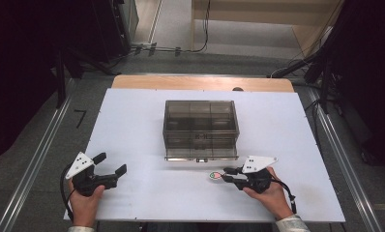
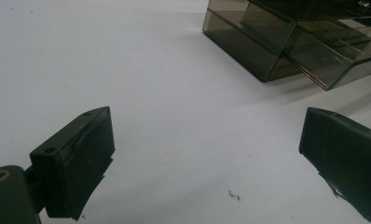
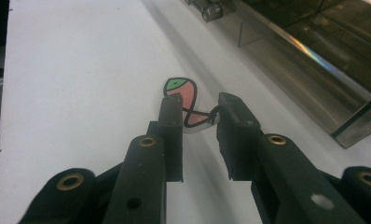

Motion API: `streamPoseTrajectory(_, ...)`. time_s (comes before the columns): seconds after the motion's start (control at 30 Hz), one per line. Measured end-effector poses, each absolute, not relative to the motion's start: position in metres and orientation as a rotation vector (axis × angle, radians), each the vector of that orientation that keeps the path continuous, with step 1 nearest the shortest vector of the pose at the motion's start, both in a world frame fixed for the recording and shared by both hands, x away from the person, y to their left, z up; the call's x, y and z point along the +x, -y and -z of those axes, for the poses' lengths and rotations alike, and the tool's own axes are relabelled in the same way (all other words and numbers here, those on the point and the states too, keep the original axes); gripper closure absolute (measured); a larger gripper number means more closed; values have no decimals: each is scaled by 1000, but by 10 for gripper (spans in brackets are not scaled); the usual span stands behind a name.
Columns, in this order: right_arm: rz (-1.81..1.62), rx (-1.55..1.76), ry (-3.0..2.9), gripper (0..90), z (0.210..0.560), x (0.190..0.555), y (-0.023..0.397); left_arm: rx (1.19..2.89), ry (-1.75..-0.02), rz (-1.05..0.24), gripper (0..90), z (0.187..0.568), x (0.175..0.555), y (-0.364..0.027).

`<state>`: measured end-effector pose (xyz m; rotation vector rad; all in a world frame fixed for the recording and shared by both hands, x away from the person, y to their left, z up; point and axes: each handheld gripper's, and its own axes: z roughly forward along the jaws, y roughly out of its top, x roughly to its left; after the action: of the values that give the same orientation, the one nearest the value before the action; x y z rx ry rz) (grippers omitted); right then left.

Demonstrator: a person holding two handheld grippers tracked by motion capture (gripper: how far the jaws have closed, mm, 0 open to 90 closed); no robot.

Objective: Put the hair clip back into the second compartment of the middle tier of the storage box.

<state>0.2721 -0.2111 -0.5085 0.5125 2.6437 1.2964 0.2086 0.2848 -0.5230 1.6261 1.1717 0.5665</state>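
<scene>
My right gripper has its jaws clamped on a small flat sticker-like tag printed in pink and green, which lies on the white desk just in front of the smoky clear drawer box. My left gripper rests well to the left of that box, its jaws wide apart over bare desk.

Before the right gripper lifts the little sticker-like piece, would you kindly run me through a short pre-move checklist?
1. Right gripper closed on the fish-shaped piece: ok, jaws at its near end.
2. Grip firmness: cannot tell.
3. Left gripper out of the way: ok, open, apart at the table's near left.
4. Smoked plastic box ready to receive: ok, drawer juts slightly forward.
5. Path from piece to box free: ok.
</scene>
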Motion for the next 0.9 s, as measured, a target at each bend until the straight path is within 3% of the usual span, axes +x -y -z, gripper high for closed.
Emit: streamPoseTrajectory(0.9, -1418, 482, -2575, 704, 490, 273, 202, 1624, -1172, -563, 38, 523, 209, -285)
